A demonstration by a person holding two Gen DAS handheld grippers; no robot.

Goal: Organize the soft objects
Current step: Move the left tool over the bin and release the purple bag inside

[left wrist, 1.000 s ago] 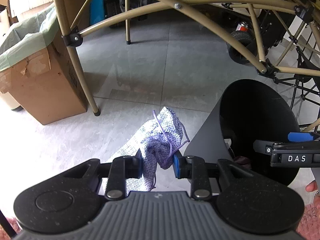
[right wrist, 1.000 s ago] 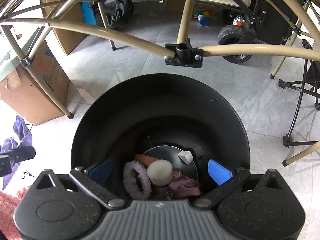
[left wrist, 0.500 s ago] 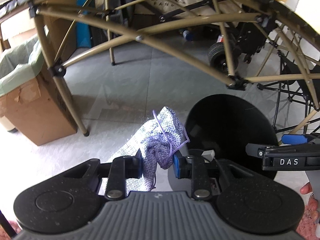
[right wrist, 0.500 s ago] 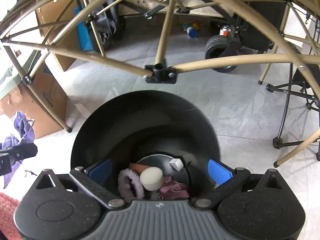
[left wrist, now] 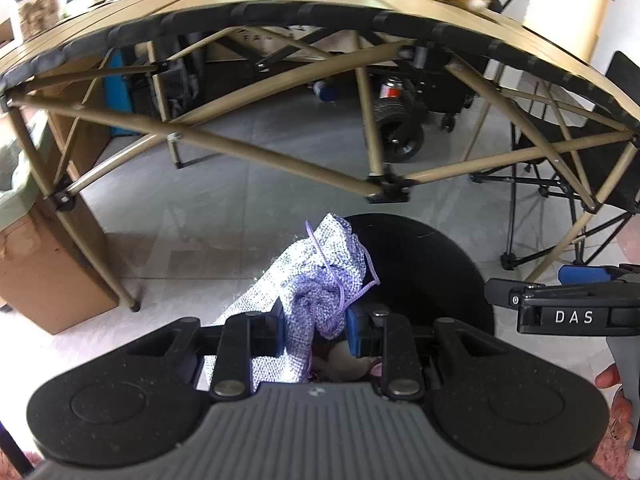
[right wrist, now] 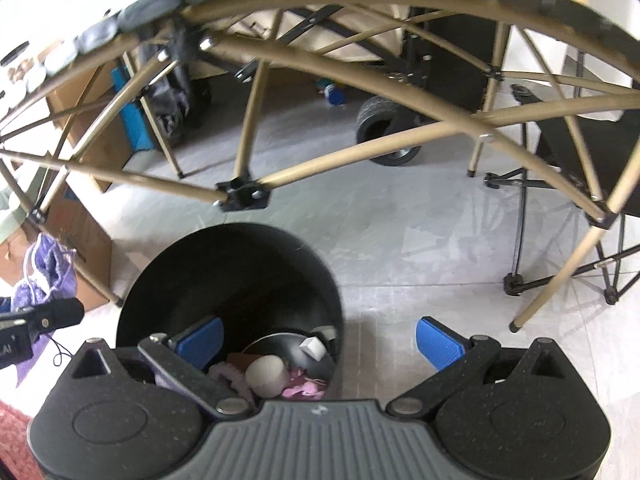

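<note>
1. The folding table's tan frame (left wrist: 280, 156) fills the upper part of both views, with its slatted tabletop (left wrist: 304, 0) now visible above. A second ago only the struts showed, so both hand-held grippers have pulled back and up from the floor.

2. The black bin (right wrist: 240, 280) stands on the tiled floor (right wrist: 400, 248) under the tabletop's near edge. It looks smaller than a second ago, and in the left wrist view it has slid in behind the held cloth, so the load is lined up over the opening.

3. The left hand-held gripper (left wrist: 316, 320) is clenched on a lavender knit pouch (left wrist: 328, 272) with a purple drawstring. The pouch bunches between the blue pads, its loose end hanging down below the jaws. It is not yet in the bin.

4. The right hand-held gripper (right wrist: 320, 338) is spread wide and carries nothing, poised over the bin's right rim.

5. Inside the bin lie a fuzzy pink ring (right wrist: 230, 376), a pale round sponge (right wrist: 266, 374), a pink cloth (right wrist: 302, 386) and a small white block (right wrist: 312, 347).

6. In the way: the frame's strut joint (left wrist: 388, 192) near the bin's far rim. A cardboard box (left wrist: 44, 272) and a wheel (right wrist: 390, 136) stand well apart. The dangling drawstring could snag on the rim.
</note>
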